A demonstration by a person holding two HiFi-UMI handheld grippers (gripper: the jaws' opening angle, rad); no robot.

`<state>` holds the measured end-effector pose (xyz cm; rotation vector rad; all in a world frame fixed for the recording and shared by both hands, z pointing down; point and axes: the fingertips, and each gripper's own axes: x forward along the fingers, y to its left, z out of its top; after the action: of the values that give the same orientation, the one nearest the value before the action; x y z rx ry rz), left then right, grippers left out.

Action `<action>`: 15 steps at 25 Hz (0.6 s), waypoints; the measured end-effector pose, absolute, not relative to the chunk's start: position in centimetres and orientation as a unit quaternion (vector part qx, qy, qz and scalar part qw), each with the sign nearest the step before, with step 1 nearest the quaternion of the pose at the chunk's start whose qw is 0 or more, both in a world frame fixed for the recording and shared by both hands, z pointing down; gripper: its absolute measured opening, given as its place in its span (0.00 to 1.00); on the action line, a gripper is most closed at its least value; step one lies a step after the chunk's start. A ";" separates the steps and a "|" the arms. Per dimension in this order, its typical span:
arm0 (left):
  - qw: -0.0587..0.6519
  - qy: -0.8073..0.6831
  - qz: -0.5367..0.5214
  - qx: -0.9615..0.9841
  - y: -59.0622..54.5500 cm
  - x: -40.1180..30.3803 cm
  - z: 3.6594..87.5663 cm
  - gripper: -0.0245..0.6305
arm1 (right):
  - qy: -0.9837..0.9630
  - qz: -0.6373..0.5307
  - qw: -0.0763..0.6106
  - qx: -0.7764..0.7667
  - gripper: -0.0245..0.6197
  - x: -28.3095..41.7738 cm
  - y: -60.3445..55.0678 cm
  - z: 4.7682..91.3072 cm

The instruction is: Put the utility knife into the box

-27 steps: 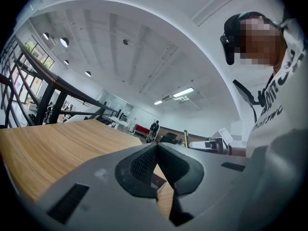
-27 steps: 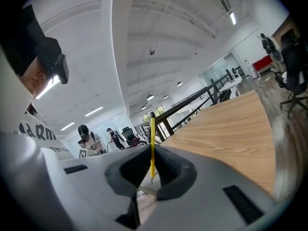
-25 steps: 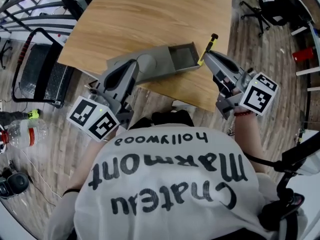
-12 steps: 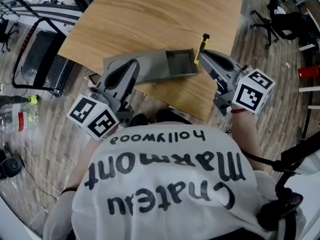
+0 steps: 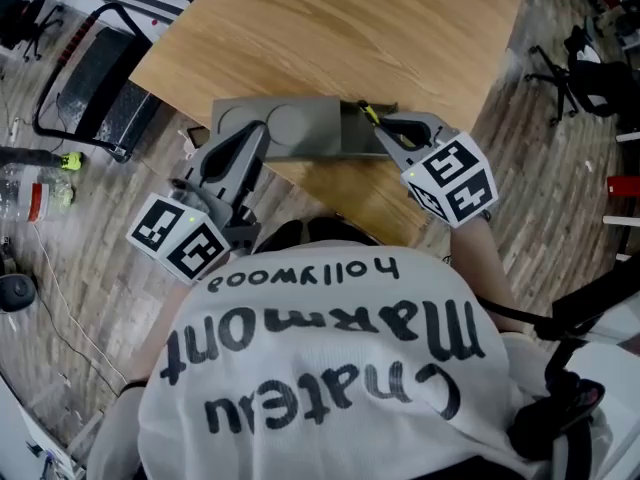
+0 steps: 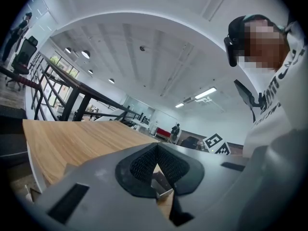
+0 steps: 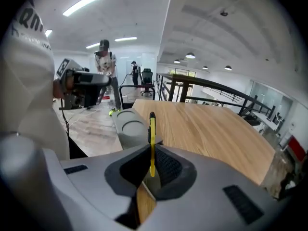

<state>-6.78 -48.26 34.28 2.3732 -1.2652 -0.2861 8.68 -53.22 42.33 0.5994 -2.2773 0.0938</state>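
Right tool (image 7: 152,150) is pinching the utility knife (image 7: 152,129) edge-on between its pads, with the yellow body sticking out past the tips and pointing toward the box (image 5: 235,128). Left tool (image 6: 156,154) is sitting with its pads pressed together and nothing between them. Its tips are reaching over the box's left part, but contact with the box cannot be told. The box is lying at the near edge of the desk (image 5: 330,38), with the lid part and its round recess to the left. The open compartment is to the right, mostly hidden under the right tool. The knife is hovering at that right end — whether it is already touching the box floor cannot be told. Judging the step, the knife is being lowered into the compartment and release is not yet done. To do it well, the knife likely needs tilting flatter so its length is lining up with the compartment. It should then be resting on the floor before the pads are spreading. The risk is the box sliding off the near edge if the knife is pushing on a wall — the left tool could be bracing the box's left end.
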 end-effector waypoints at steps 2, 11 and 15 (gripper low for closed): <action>0.218 -0.468 -0.103 0.850 -47.8 -7.0 34.5 0.05 | -0.886 0.034 0.407 0.220 0.08 8.7 -53.1 44.0; 0.221 -0.508 -0.103 0.826 -46.5 -8.4 35.1 0.05 | -0.851 0.039 0.483 0.200 0.08 8.8 -54.3 48.5; 0.221 -0.514 -0.103 0.823 -46.1 -8.2 35.3 0.05 | -0.829 0.021 0.528 0.184 0.08 9.2 -54.5 50.3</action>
<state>-8.21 -46.11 35.27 2.2742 -1.4204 -0.2836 9.16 -54.47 50.31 0.4394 -1.9802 0.0512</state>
